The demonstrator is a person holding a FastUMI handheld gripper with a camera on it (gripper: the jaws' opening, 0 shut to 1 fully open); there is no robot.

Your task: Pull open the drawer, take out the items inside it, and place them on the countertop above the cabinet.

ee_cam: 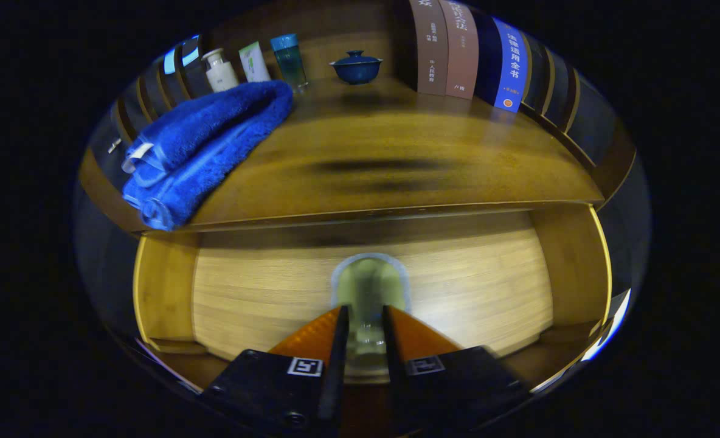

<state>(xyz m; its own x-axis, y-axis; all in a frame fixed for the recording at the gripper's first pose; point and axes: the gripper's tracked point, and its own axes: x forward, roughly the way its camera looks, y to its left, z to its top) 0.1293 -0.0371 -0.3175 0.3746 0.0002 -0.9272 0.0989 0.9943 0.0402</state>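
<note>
The wooden drawer (481, 286) stands pulled open below the countertop (396, 164). A clear glass cup (369, 283) with a pale bluish rim lies lengthwise between my fingers and reaches out ahead of them over the drawer's floor. My gripper (365, 311) is shut on the cup's near end, one finger on each side. The cup appears blurred. No other item shows on the drawer floor around the cup.
A folded blue towel (202, 146) hangs over the countertop's left front edge. Behind it stand a white bottle (221, 70), a white tube (254, 61) and a teal bottle (289, 59). A blue lidded bowl (356, 67) and upright books (463, 52) stand further right.
</note>
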